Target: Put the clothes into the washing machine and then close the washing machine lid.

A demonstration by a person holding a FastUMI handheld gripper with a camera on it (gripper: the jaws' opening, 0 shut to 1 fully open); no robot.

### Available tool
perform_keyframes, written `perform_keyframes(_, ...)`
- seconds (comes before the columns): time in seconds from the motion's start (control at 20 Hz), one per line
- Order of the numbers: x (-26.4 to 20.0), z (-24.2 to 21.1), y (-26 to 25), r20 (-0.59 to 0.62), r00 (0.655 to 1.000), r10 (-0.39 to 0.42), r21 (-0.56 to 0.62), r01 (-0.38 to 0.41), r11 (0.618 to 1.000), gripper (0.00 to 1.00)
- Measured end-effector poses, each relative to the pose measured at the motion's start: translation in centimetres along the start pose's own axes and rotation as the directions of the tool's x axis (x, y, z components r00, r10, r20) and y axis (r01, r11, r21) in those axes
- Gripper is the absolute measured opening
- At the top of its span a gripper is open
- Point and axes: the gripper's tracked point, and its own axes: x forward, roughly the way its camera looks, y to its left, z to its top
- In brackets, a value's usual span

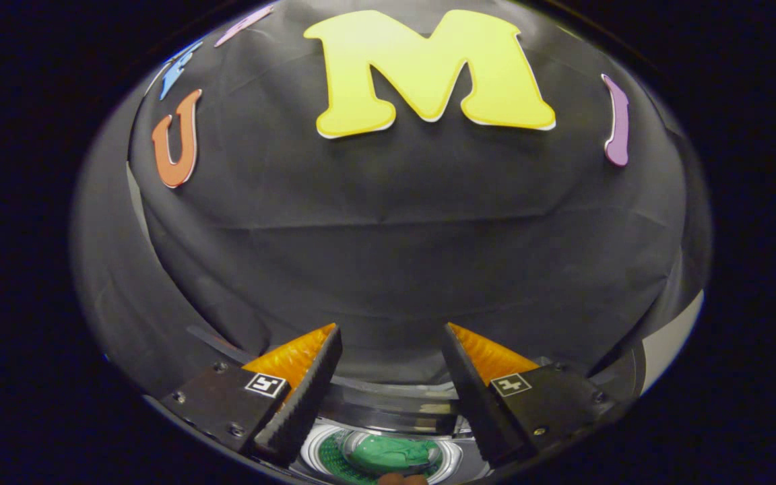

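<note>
With nothing held, gripper (391, 337) fingers spread apart, green clothes (388, 453) inside washing machine (452, 461) drum at 6 o'clock between fingers, lid raised

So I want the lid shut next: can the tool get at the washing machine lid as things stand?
Probably yes: the tool is open and holds nothing, the green cloth lies in the drum, and the lid stands just ahead.
</note>
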Motion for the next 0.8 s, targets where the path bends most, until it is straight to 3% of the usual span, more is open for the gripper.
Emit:
perform_keyframes(0.15,0.23,0.47,0.04,0.051,0.999,-0.008,-0.009,0.008,1.000,0.95)
perform_keyframes(0.8,-0.06,0.10,0.33,0.050,0.999,-0.004,-0.005,0.005,1.000,0.96)
